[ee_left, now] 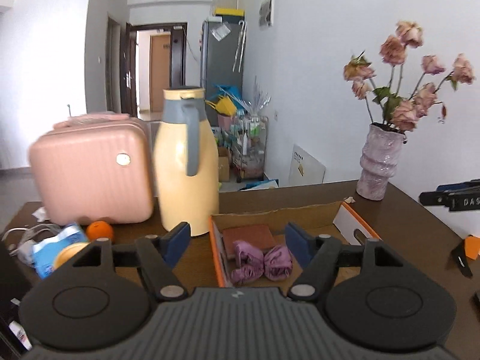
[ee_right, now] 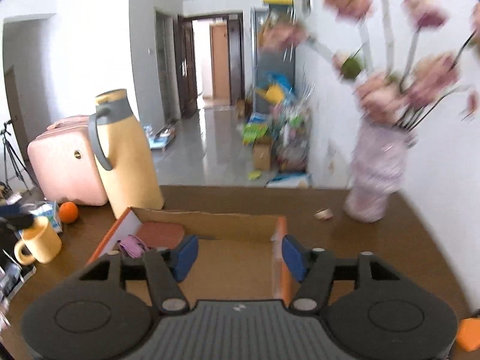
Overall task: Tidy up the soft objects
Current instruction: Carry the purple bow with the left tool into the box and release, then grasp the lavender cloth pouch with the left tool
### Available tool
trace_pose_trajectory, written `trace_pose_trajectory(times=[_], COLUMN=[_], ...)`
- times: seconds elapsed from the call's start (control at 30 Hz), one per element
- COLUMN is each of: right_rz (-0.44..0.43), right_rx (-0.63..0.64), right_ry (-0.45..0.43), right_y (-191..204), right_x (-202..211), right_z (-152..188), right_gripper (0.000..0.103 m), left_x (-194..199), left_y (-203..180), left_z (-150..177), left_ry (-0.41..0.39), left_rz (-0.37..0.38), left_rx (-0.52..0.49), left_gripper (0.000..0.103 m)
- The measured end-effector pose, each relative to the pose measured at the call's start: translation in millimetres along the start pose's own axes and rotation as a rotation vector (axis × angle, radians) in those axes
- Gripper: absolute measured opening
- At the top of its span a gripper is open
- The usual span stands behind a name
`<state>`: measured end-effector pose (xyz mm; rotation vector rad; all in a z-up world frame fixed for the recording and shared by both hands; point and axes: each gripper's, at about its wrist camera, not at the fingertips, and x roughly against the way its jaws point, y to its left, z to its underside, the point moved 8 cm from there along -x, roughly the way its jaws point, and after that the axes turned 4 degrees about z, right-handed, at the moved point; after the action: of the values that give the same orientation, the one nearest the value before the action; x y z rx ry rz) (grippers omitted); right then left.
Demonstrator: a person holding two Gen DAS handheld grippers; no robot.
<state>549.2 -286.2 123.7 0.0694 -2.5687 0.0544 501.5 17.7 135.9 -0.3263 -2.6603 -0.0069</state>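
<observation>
Currently both the left gripper [ee_left: 237,244] and right gripper [ee_right: 240,253] are open and empty above the cardboard box [ee_right: 210,220]. A careless sweep could topple the vase [ee_right: 375,174] right of the box, or the thermos [ee_left: 187,162] at its left.

White walls [ee_left: 330,45]; glossy grey floor [ee_right: 210,156]; open dark doorway [ee_left: 156,69]; brown table [ee_right: 375,240]

Table: we are looking at a dark brown wooden table [ee_left: 420,210].
Back left: a pink case [ee_left: 90,174] and a cream jug [ee_left: 189,168] are standing side by side.
Left edge: an orange [ee_left: 100,230], a blue packet [ee_left: 60,246] and a yellow mug [ee_right: 39,241] are sitting close together.
Middle: an open cardboard box [ee_left: 354,225] is lying flat.
Back right: a lilac vase [ee_left: 379,162] is standing upright.
</observation>
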Motion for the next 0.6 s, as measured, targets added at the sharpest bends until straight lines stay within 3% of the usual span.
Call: trace_pose_trajectory(times=[0.2,0.33,0.47,0.6], right_rz=[-0.035,-0.07,-0.094,-0.115], right_rx=[-0.035,-0.016,0.007,0.044], right_ry=[-0.044,-0.123,-0.22,-0.255], right_y=[-14,-5,10,30], right_x=[62,104,150,186], right_z=[23,53,111,188], right_gripper=[0.062,0.062,0.066,0.067], left_x=[69,111,150,177], left_y=[-13,-24,-39,-54], left_z=[28,69,131,191], left_ry=[-0.063,-0.109,-0.15,-0.153], left_rz=[-0.042,-0.031,-0.017,-0.038], left_rx=[-0.024,-0.011,-0.006,0.004], left_gripper=[0.079,0.084,0.088,0.091])
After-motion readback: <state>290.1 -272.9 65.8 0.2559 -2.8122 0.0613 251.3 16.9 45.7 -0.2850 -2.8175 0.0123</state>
